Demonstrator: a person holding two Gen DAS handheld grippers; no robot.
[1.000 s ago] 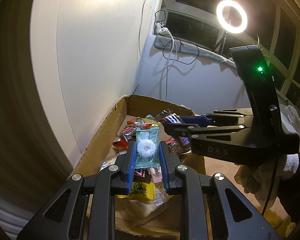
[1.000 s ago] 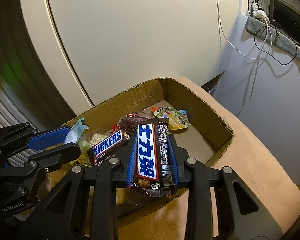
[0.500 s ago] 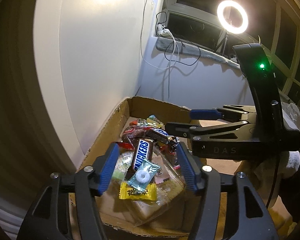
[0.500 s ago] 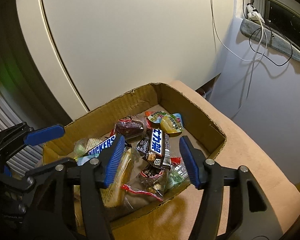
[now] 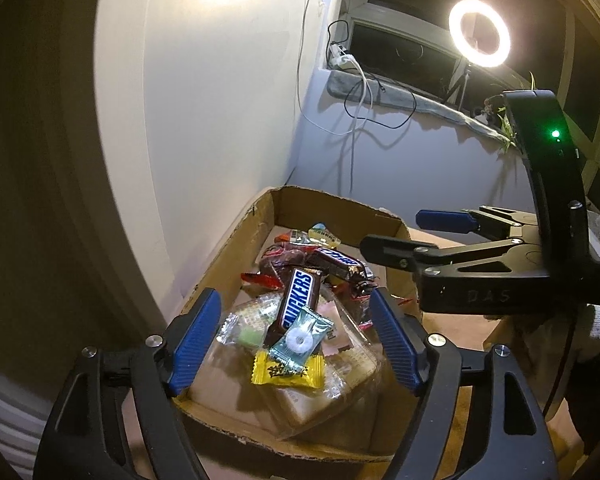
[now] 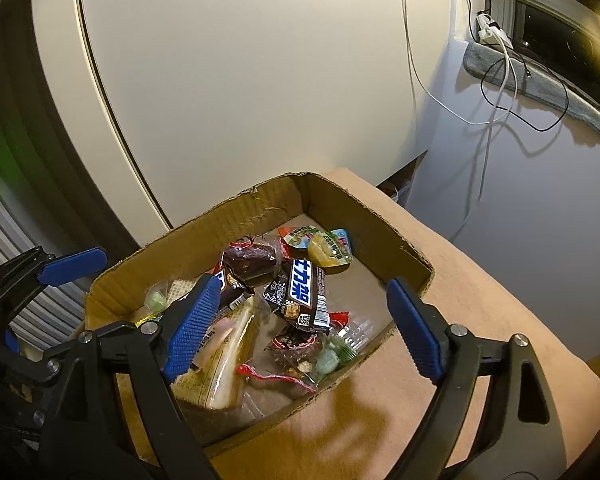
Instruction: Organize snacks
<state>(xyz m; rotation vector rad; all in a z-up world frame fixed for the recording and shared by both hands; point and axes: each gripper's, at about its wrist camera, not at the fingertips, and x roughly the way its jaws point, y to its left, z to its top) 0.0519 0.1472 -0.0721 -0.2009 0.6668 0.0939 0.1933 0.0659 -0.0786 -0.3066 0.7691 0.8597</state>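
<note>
Snacks: they lie heaped in the cardboard box (image 6: 364, 216), your landmark here; the Snickers bar (image 5: 296, 300) sits near the middle of the pile, a clear-wrapped ring mint (image 5: 300, 338) rests on its near end, and a second bar with blue-and-white lettering (image 6: 302, 288) lies nearer the box's far corner.
Box: it stands on the tan surface (image 6: 500, 312), against the pale wall.
Left gripper (image 5: 296, 340): you hold it above the box's near edge, jaws opening, nothing between the pads; the mint lies loose below.
Right gripper (image 6: 304, 320): above the box's near side, jaws opening, empty; the lettered bar lies loose beneath.
Step in hand: the release into the box looks finished for both tongs.
Next move: lift both clear of the box rim, then seek any snack outside it; none shows here.
</note>
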